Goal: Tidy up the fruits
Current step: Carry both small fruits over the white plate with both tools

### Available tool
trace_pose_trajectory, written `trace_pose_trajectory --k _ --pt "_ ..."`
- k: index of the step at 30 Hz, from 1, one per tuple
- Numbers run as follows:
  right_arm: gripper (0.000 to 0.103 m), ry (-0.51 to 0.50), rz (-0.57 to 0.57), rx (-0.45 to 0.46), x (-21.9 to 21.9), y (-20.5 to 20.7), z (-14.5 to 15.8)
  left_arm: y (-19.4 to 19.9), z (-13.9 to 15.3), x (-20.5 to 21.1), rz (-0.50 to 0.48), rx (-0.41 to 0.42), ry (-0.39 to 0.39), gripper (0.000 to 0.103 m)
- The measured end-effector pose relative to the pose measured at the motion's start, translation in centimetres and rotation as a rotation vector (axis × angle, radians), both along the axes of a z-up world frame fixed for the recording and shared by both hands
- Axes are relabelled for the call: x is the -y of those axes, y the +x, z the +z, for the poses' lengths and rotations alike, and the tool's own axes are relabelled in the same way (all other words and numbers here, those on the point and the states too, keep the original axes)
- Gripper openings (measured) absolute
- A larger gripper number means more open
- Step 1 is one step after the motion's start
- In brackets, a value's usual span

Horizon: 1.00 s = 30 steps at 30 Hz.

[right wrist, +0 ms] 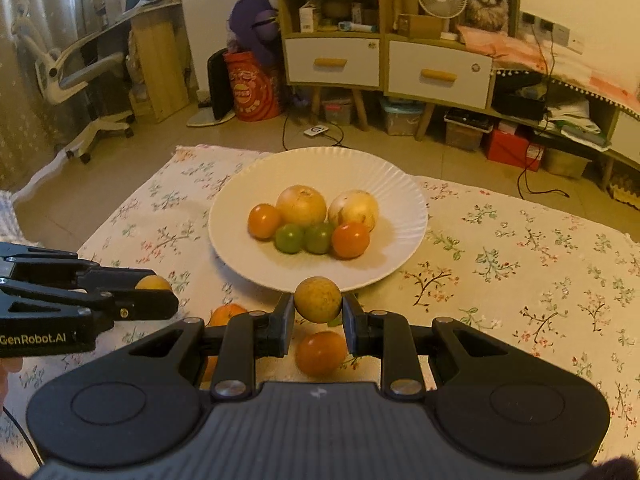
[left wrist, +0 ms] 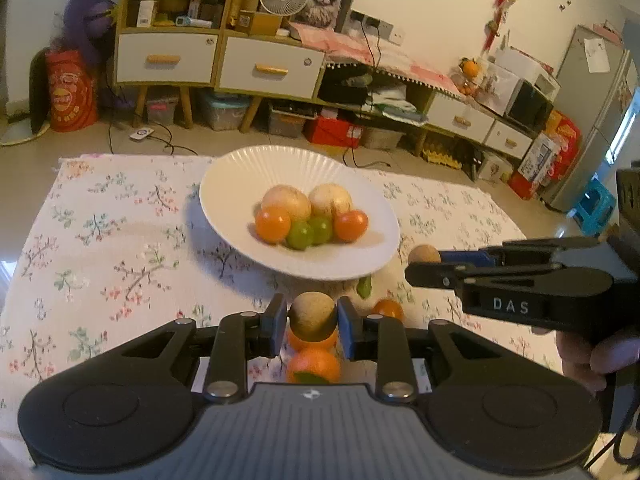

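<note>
The plate (right wrist: 240, 236) at twelve o'clock looked glossy white, its rim ribbed. The cloth (right wrist: 520, 264) under it was matt printed fabric. Both brown fruits (left wrist: 312, 316) (right wrist: 318, 299) had dull, rough skin; the oranges (right wrist: 321, 353) at six o'clock shone smooth. The grippers (left wrist: 312, 326) (right wrist: 318, 330) were matt black plastic with metal pins.

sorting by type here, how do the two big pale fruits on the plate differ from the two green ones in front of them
The pale fruits are much larger and yellowish tan; the green fruits are small and bright green. The pale ones sit further back on the white plate, the green ones nearer the front, between two orange fruits. Both kinds are round, come as a side-by-side pair, and lie loose in the plate, not held by either hand-held gripper.
</note>
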State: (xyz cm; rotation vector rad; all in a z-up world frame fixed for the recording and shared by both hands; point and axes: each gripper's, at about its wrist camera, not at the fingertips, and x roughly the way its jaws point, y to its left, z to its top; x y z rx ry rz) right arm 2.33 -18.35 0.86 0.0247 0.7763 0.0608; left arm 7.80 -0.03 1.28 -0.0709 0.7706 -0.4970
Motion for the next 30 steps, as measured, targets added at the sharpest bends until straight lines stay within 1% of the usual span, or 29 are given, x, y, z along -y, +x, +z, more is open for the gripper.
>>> trace_pose_trajectory --k 3,7,10,12,16,24,30 --pt "0.023 0.005 -0.018 0.004 0.4 0.3 0.0 0.6 0.2 0.3 0.010 0.015 0.001 0.009" --pt "0.023 0.036 -0.037 0.015 1.0 1.1 0.2 1.8 -0.1 1.1 0.014 0.032 -0.003 0.009" --pt "0.023 0.060 -0.038 0.018 1.2 2.0 0.0 2.3 -0.4 1.8 0.009 0.073 0.013 0.009" --pt "0.023 0.062 -0.035 0.021 1.1 2.6 -0.1 2.8 -0.6 2.2 0.007 0.084 0.017 0.009" --pt "0.023 0.055 -0.044 0.027 1.3 3.3 -0.4 3.7 -1.3 2.8 0.014 0.074 0.036 0.009" --pt "0.023 0.073 -0.093 -0.022 2.6 4.5 -1.6 4.4 -2.0 3.9 0.016 0.058 0.067 0.009" --pt "0.023 0.053 -0.063 -0.036 2.1 4.7 -1.9 4.6 -2.2 4.1 0.016 0.051 0.078 0.009"
